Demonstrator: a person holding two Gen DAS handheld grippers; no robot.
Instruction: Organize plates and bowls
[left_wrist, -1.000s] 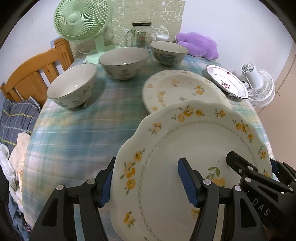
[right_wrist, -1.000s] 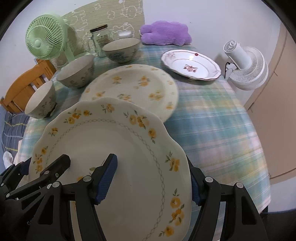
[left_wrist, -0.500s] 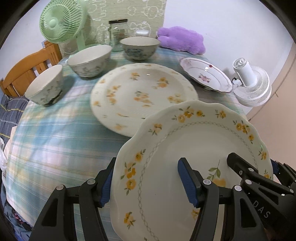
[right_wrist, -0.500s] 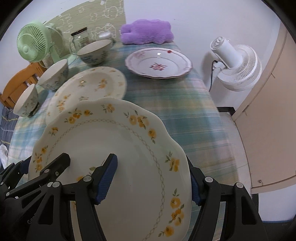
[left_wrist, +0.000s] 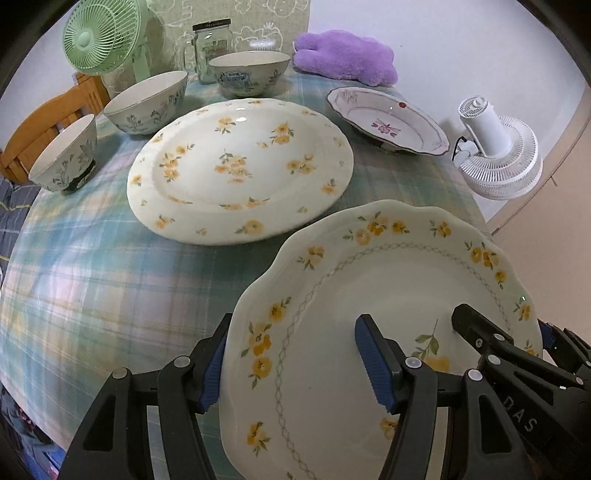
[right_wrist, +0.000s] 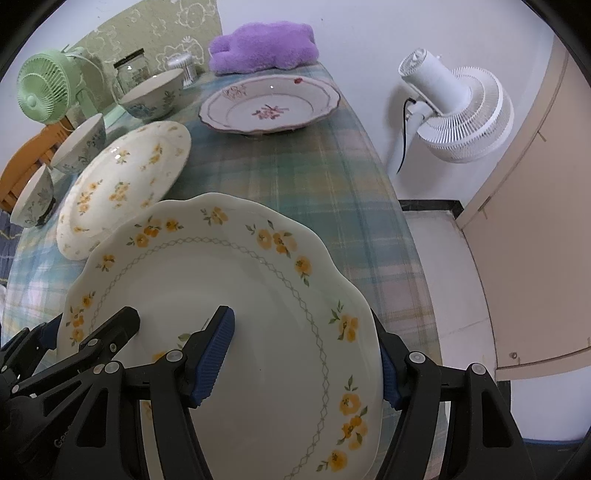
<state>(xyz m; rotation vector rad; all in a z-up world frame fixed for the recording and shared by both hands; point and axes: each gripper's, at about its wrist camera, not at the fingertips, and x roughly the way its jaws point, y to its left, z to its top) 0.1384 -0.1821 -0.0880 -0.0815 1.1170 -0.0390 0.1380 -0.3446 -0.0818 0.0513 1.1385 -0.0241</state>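
Both grippers hold one scalloped white plate with yellow flowers (left_wrist: 388, 295) (right_wrist: 229, 295) above the near right part of the table. My left gripper (left_wrist: 291, 362) is shut on its left rim; my right gripper (right_wrist: 306, 354) is shut on its right rim. A larger round yellow-flowered plate (left_wrist: 240, 166) (right_wrist: 125, 184) lies on the table ahead and to the left. A pink-flowered plate (left_wrist: 388, 125) (right_wrist: 269, 107) sits at the far right. Three floral bowls (left_wrist: 62, 155) (left_wrist: 147, 103) (left_wrist: 247, 70) stand along the far left.
The table has a plaid cloth (left_wrist: 92, 277). A green fan (left_wrist: 99, 37), a glass jar (left_wrist: 212, 44) and a purple plush (left_wrist: 347, 55) stand at the back. A white fan (right_wrist: 454, 107) stands on the floor right of the table. A wooden chair (left_wrist: 44, 122) is at left.
Both grippers carried the scalloped plate to the right along the table; the bowls and round plate slid left in view and the white fan came closer.
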